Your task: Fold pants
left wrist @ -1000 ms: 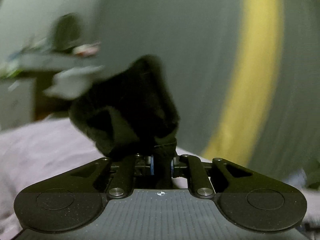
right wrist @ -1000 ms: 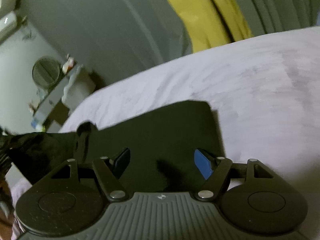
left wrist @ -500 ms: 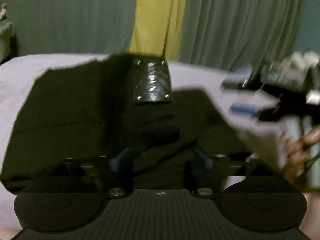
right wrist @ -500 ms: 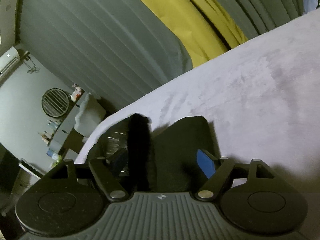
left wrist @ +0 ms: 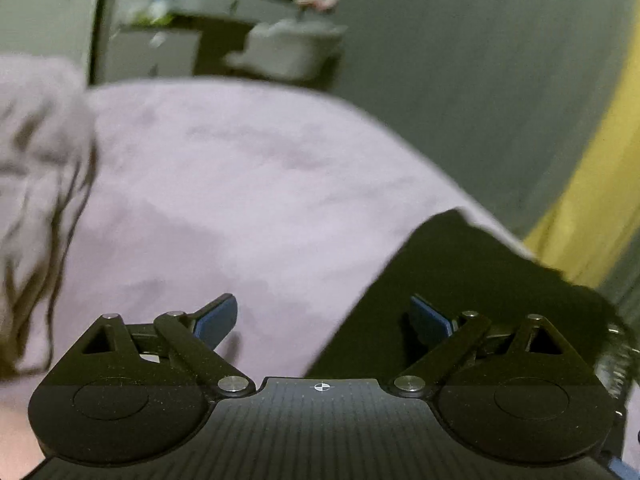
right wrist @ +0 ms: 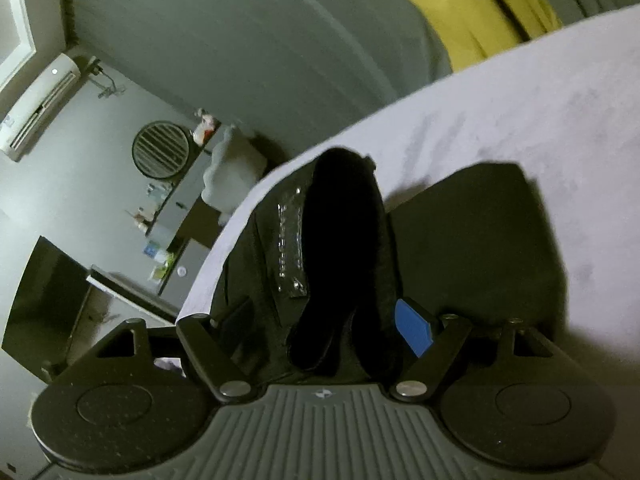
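My left tongs [left wrist: 324, 320] stand wide apart with nothing between the blue pads [left wrist: 216, 318]. They sit above the lilac bed cover [left wrist: 240, 184]. The near corner of the black pants [left wrist: 472, 280] lies flat under and beyond my right-hand pad in this view; the left-hand pad is over bare cover. From there the pants run toward the far right edge of the bed.

My right tongs [right wrist: 320, 328] are also spread. A raised fold of the pants [right wrist: 344, 240] stands up between the fingers, closer to the blue pad [right wrist: 412, 332] on the right; I cannot tell whether it touches that pad. The other pad is hidden behind the cloth. The fold carries a glossy label patch [right wrist: 290, 248] on its left face. A flat folded panel of the same pants lies on the cover beyond and to the right of the tongs, its far corner square.

Further off: rumpled cover [left wrist: 36, 184] at the left edge of the bed. Beyond the bed's far edge, grey curtain [right wrist: 240, 40] with a yellow panel [right wrist: 472, 4]. A cluttered shelf unit [right wrist: 176, 216] with a round fan [right wrist: 162, 154], and a wall air conditioner [right wrist: 40, 100], stand along the side wall. Left view is motion-blurred.
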{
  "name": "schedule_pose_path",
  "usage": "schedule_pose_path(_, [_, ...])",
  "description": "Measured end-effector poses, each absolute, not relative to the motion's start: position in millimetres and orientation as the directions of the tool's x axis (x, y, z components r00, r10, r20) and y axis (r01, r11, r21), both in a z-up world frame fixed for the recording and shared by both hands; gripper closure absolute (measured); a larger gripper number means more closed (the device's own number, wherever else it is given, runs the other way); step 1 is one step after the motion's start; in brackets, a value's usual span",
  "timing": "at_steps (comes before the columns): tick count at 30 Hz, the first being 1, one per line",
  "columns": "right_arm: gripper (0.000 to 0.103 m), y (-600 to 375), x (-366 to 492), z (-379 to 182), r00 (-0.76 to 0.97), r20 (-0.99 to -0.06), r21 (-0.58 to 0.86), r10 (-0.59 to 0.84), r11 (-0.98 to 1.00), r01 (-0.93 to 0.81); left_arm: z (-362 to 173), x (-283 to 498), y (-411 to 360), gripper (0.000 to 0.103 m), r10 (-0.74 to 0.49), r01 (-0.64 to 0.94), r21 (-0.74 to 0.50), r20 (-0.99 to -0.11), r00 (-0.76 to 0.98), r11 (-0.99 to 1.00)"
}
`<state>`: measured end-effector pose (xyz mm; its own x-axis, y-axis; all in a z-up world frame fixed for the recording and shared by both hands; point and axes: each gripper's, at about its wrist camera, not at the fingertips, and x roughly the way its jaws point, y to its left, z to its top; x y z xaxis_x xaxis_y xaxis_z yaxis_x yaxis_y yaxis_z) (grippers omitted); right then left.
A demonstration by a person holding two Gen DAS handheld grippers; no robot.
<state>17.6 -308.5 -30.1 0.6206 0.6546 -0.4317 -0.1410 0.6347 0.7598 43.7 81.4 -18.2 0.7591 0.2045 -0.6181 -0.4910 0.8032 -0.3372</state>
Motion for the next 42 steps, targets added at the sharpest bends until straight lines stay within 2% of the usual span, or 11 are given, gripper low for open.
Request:
schedule_pose_path(5, [0.024, -299.1, 38.8, -50.3, 0.564, -0.483, 0.784, 0.67, 0.617, -0.062, -25.1, 57.0, 84.7, 0.006, 0.184, -0.489, -0.379, -0.611, 0.77, 0.785])
schedule_pose_path(8, [0.009, -284.6, 51.3, -57.6, 0.528, -0.487, 0.795, 0.695, 0.603, -0.06, -23.6, 41.6, 85.1, 0.006, 0.174, -0.462, -0.383, -0.589, 0.789, 0.8])
schedule_pose_path(12, [0.008, -264.5, 59.4, -60.1, 0.519, -0.49, 0.787, 0.7, 0.612, -0.082, -22.4, 33.3, 84.8, 0.006, 0.16, -0.452, -0.403, -0.58, 0.799, 0.795])
schedule_pose_path(13, [0.009, -261.7, 60.0, -60.1, 0.52, -0.491, 0.784, 0.7, 0.614, -0.086, -20.7, 29.7, 86.4, 0.006, 0.156, -0.455, -0.415, -0.58, 0.799, 0.788])
schedule_pose_path(14, [0.028, -261.5, 58.9, -59.8, 0.522, -0.488, 0.784, 0.699, 0.615, -0.09, -21.8, 30.1, 88.1, 0.006, 0.154, -0.462, -0.424, -0.584, 0.797, 0.779])
schedule_pose_path(15, [0.056, -260.6, 58.3, -59.7, 0.519, -0.487, 0.784, 0.703, 0.614, -0.096, -22.6, 30.5, 89.3, 0.006, 0.152, -0.467, -0.43, -0.589, 0.794, 0.773])
schedule_pose_path(20, [0.058, -271.3, 59.3, -71.0, 0.498, -0.459, 0.831, 0.735, 0.553, -0.051, -23.8, 29.5, 92.7, 0.006, 0.139, -0.477, -0.46, -0.594, 0.793, 0.749])
schedule_pose_path(27, [0.039, -265.6, 68.5, -76.5, 0.472, -0.439, 0.858, 0.765, 0.513, -0.034, -23.4, 29.4, 85.2, 0.006, 0.176, -0.488, -0.419, -0.593, 0.786, 0.766])
schedule_pose_path(32, [0.037, -254.5, 67.4, -73.0, 0.474, -0.45, 0.848, 0.757, 0.529, -0.039, -23.9, 27.8, 85.0, 0.006, 0.184, -0.497, -0.421, -0.594, 0.783, 0.759])
schedule_pose_path(35, [0.057, -248.4, 63.8, -66.2, 0.488, -0.503, 0.796, 0.714, 0.603, -0.061, -24.1, 27.4, 84.2, 0.006, 0.193, -0.501, -0.415, -0.592, 0.782, 0.759])
schedule_pose_path(42, [0.079, -227.3, 42.9, -24.9, 0.556, -0.561, 0.639, 0.613, 0.748, -0.179, -22.9, 21.7, 85.8, 0.006, 0.234, -0.521, -0.413, -0.571, 0.787, 0.747])
